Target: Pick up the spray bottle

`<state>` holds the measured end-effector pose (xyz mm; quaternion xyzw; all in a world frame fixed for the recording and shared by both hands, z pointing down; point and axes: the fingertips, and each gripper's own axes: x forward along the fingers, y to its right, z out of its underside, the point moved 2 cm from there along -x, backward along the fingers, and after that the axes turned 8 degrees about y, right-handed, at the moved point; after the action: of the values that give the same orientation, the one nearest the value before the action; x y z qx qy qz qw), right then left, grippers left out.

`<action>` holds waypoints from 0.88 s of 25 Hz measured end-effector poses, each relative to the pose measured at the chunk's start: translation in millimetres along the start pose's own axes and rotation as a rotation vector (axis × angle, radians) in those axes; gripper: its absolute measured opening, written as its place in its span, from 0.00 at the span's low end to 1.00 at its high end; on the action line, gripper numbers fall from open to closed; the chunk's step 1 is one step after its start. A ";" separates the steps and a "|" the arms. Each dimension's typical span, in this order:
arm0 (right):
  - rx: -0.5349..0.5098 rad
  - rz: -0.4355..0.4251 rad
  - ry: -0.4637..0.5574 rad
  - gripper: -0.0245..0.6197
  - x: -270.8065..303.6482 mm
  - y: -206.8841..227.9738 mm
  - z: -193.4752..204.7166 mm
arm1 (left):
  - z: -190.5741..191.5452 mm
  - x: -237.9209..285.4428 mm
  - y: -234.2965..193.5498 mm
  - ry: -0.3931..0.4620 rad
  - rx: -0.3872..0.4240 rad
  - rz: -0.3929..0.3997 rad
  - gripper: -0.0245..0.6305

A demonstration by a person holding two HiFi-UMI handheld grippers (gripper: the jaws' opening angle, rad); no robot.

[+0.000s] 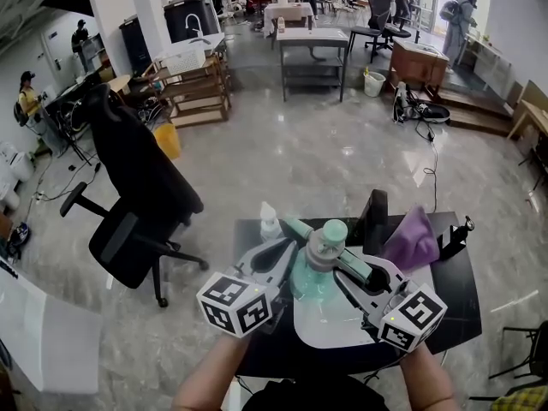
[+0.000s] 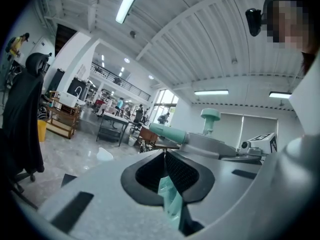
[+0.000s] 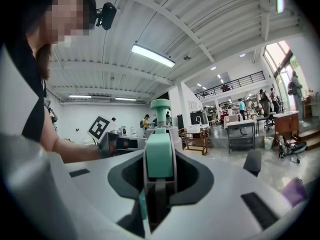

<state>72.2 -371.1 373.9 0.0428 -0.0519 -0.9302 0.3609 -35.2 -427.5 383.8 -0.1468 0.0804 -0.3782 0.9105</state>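
Lower centre, my left gripper (image 1: pixel 295 257) clamped the spray bottle (image 1: pixel 312 282) by its soft, slick body. My right gripper (image 1: pixel 341 265) pinched its stiff teal head (image 3: pixel 160 156), which I judged the surer hold.

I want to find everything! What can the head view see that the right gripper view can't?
Only the head view shows the black office chair and the small clear bottle with a white cap. Only the right gripper view shows the ribbed white ceiling and its long strip lamp. Both show the see-through green plastic spray bottle with its mint-green spray head, held by the right gripper.
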 end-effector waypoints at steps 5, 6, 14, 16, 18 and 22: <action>0.008 -0.038 -0.003 0.18 -0.6 -21.7 1.1 | -4.5 -12.2 1.3 0.017 0.000 0.004 0.06; 0.009 -0.044 -0.003 0.18 -0.4 -25.9 1.0 | -5.5 -15.2 1.8 0.021 -0.001 0.005 0.06; 0.001 -0.058 0.005 0.18 -7.2 -56.7 -2.9 | -13.3 -41.7 16.5 0.053 0.002 0.026 0.06; 0.000 -0.061 0.011 0.18 -9.7 -65.3 -4.8 | -15.0 -49.7 21.0 0.059 0.001 0.035 0.06; 0.000 -0.061 0.016 0.18 -13.3 -74.1 -6.1 | -16.0 -58.6 26.9 0.068 0.000 0.046 0.06; -0.003 -0.059 0.024 0.18 -22.9 -95.0 -7.5 | -18.5 -80.4 39.9 0.091 -0.008 0.072 0.06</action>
<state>26.5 -286.3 355.3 0.0549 -0.0451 -0.9398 0.3342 -69.7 -347.3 356.1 -0.1298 0.1286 -0.3510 0.9184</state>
